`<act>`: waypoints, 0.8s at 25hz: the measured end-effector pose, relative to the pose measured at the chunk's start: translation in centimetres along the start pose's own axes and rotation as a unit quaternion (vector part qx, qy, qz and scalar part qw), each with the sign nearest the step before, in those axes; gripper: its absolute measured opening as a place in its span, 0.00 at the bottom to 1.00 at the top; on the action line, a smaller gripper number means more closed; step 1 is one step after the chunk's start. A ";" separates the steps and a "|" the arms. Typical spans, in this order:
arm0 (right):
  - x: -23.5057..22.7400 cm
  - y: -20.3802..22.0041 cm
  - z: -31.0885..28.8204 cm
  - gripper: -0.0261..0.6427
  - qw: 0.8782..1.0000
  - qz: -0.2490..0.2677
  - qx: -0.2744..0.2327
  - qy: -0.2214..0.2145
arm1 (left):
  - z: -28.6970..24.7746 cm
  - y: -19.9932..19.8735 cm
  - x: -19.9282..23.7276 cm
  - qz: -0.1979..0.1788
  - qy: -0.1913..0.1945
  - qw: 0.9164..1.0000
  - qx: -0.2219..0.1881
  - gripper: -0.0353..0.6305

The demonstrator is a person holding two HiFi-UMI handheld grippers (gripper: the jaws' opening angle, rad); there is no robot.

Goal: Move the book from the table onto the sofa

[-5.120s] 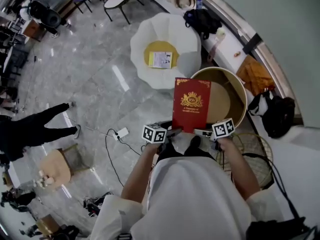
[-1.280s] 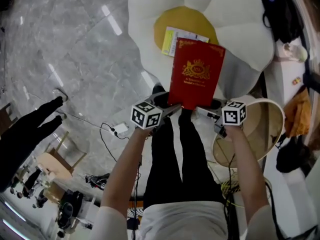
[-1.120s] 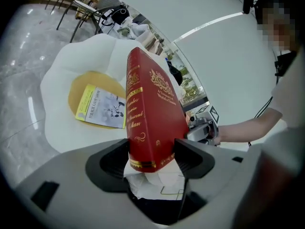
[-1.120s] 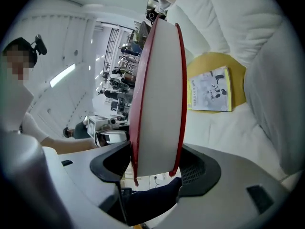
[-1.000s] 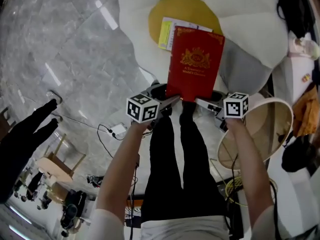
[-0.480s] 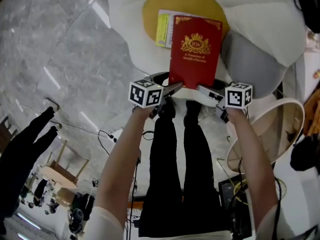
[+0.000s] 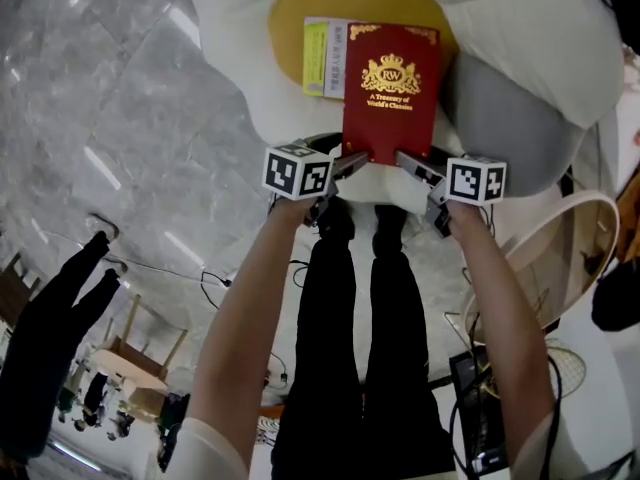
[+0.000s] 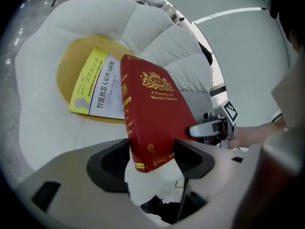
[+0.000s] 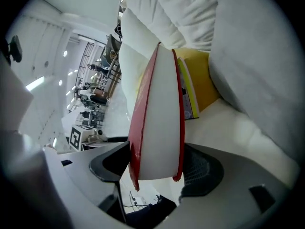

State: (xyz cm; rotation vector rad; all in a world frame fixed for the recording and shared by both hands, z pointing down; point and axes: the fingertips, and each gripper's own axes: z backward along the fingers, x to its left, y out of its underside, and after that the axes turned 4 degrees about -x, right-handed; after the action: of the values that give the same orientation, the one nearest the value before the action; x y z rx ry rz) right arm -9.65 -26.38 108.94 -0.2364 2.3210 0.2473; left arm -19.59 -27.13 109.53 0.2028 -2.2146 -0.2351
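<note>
A red hardback book point(image 7: 390, 88) with a gold crest hangs tilted over the white flower-shaped sofa point(image 7: 230, 28); its far end is above the yellow seat cushion point(image 7: 295, 3). My left gripper point(image 7: 352, 163) is shut on the book's near spine corner point(image 8: 152, 147). The right gripper point(image 7: 408, 163) is clamped on the other near corner, with the white page edge point(image 9: 159, 118) between its jaws. In both gripper views the jaws point(image 8: 152, 159) point(image 9: 156, 168) press on the covers. A yellow-and-white booklet point(image 7: 325, 45) lies on the cushion, partly under the book.
A grey cushion point(image 7: 500, 118) lies on the sofa at the right. A round wooden table point(image 7: 590, 233) stands at the right edge. The holder's black-trousered legs point(image 7: 360, 318) are below the grippers. Another person in black point(image 7: 50, 318) stands at the left on the marble floor.
Both grippers have come down with the book toward the sofa. The sofa and yellow cushion now loom closer, and the book covers more of the booklet.
</note>
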 end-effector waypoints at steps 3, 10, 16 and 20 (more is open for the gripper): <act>-0.9 -0.3 -0.3 0.55 0.999 0.013 0.000 0.047 | -1.0 0.4 0.4 -0.002 0.001 1.000 0.010 0.49; -3.3 -1.2 0.9 0.61 0.981 0.067 -0.033 0.178 | -2.2 0.1 1.1 0.004 -0.001 1.000 0.016 0.45; -1.9 -2.2 3.2 0.61 0.981 0.065 -0.066 0.168 | -1.1 -0.3 0.0 -0.009 -0.009 1.000 0.019 0.45; 0.8 -2.2 5.6 0.61 0.985 0.077 -0.069 0.140 | 1.9 -1.0 -2.8 -0.017 -0.015 1.000 -0.007 0.37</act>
State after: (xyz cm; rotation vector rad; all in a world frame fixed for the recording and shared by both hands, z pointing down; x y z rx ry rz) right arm -5.83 -27.19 104.34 -0.1672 2.6071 0.4807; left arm -19.35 -27.33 106.04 0.2303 -2.2398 -0.2748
